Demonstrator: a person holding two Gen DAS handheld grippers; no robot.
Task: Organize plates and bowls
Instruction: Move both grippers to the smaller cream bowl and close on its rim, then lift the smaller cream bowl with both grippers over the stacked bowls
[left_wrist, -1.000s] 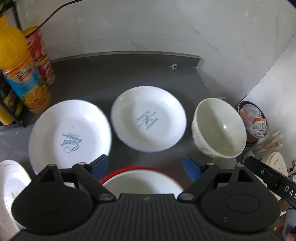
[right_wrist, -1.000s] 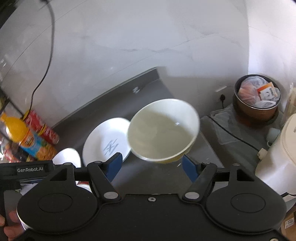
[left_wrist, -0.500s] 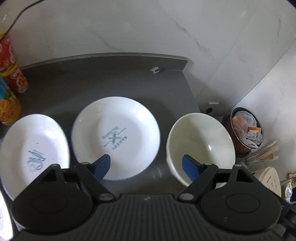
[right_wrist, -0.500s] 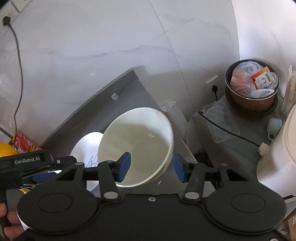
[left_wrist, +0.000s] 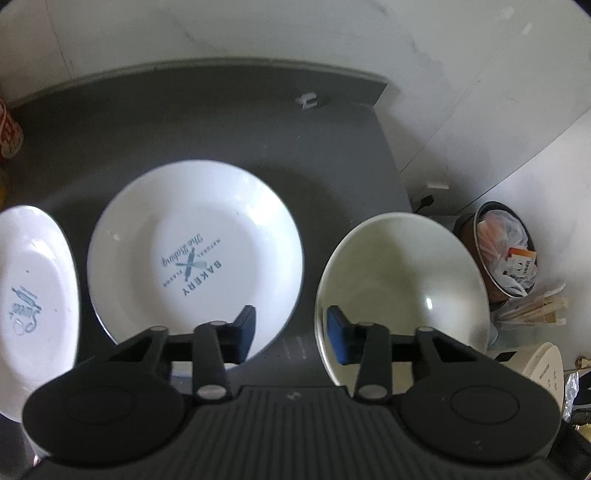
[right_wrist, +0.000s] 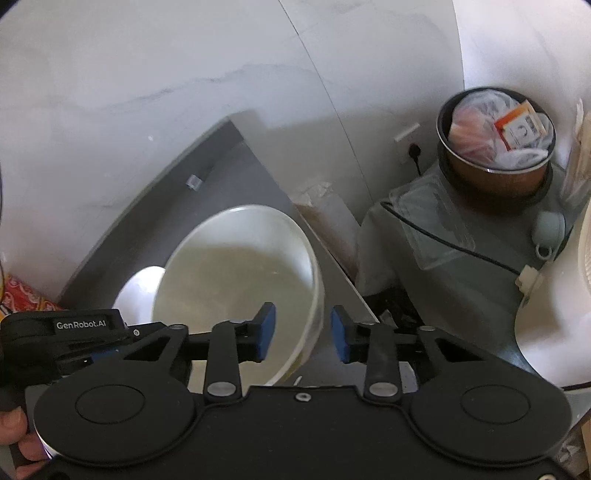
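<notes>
Glazed ceramic bowl (right_wrist: 236, 280): rigid, slippery, fragile; grip the rim wall. Right gripper (right_wrist: 301, 334) jaws straddle it, unclamped; left gripper (left_wrist: 290, 334) jaws apart.

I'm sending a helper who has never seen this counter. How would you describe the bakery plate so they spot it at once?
Start at the dark grey counter against the marble wall. Three white dishes sit in a row; take the middle one, the bakery plate. Unlike the plain deep bowl on one side and the "Sweet" script plate on the other, it shows crossed utensils and "BAKERY".
</notes>
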